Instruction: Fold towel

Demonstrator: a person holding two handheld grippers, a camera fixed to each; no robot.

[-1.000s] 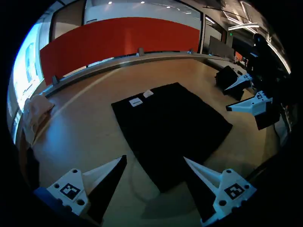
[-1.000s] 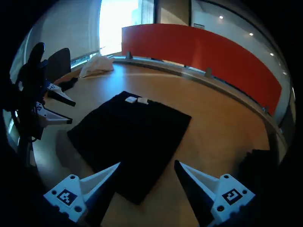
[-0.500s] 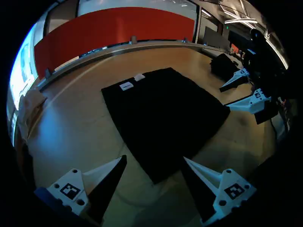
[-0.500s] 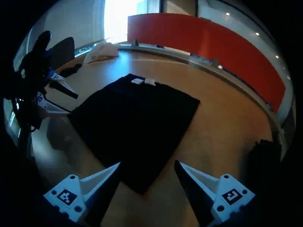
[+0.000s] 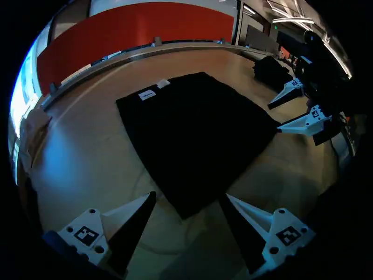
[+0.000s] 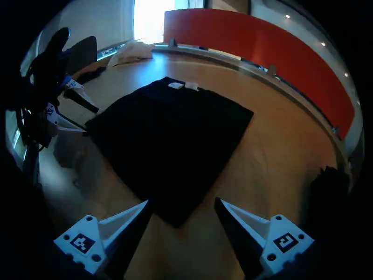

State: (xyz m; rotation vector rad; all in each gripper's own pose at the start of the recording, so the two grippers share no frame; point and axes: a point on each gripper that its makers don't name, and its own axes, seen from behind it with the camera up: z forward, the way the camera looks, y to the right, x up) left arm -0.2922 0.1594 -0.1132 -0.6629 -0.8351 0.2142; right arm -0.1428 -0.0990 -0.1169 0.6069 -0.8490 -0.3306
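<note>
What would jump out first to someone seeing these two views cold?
A flat black rectangular cloth towel lies spread on the pale wooden table, with two small white tags at its far edge. Behind the table runs a long red panel. The left gripper and right gripper, jaws open, each frame a near corner of the towel.

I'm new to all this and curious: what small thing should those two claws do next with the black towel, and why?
Probably lower each claw onto the corner before it and close. The black towel lies flat on the wooden table; the left claw and right claw both hang open, each aimed at a near towel corner, gripping nothing.
</note>
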